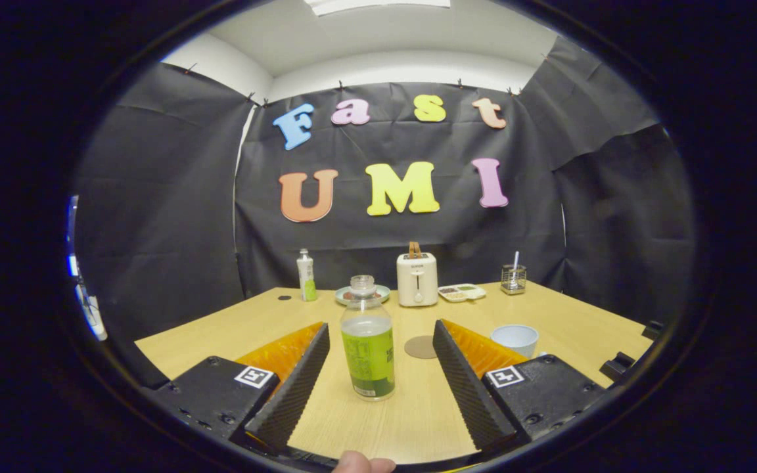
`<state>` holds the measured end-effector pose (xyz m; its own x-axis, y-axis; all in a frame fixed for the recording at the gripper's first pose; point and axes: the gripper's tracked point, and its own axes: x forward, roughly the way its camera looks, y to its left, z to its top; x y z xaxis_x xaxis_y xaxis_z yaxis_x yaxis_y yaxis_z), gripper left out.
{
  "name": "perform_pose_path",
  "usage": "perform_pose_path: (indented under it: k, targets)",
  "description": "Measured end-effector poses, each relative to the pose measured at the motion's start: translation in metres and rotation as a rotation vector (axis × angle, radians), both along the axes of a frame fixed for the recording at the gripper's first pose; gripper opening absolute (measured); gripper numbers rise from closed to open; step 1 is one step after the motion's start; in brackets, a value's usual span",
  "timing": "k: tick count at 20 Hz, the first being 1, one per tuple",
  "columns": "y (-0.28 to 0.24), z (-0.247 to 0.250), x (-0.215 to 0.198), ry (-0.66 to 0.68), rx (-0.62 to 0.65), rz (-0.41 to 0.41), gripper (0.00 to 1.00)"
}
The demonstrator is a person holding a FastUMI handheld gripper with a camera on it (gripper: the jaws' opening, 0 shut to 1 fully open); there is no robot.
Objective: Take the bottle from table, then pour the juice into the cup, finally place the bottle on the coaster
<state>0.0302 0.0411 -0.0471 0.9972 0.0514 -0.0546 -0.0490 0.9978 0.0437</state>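
Between the spread fingers of the tongs [378,368], upright on the worktop [549,315]: bottle [367,341], cap off, pale juice abt to shoulder level, green label wrapped round lower half. Fingers wide apart, neither touching the bottle; gap each side, so nothing pinched yet. Probably lined up this way so a straight push fwd then a squeeze takes the body at label height, below the narrow neck, for a steadier hold when tipping. First step, by the look of it; pour and set-down still to do.

Just beyond the bottle, to its right: round flat coaster [421,347], bare, waiting for final placement. Further right, near the right finger: pale cup [515,339], mouth up, within easy reach for the pour. Both near the bottle, likely to keep moves short.

Along the back edge: small white-green tube [305,275], plate [345,295] partly hidden behind the bottle neck, white toaster [416,279] w/ bread in slot, divided tray [461,292], clear holder w/ a stick [514,278]. Well apart from the work area.

Label print on bottle too small to read; square marker tags [253,376] on tongs, no text.
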Motion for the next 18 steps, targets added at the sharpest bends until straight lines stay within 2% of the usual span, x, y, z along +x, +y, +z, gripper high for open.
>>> perform_pose_path:
  k: [18]
  targets:
    - [0.019,-0.075,0.074,0.217,-0.109,-0.027,1.00]
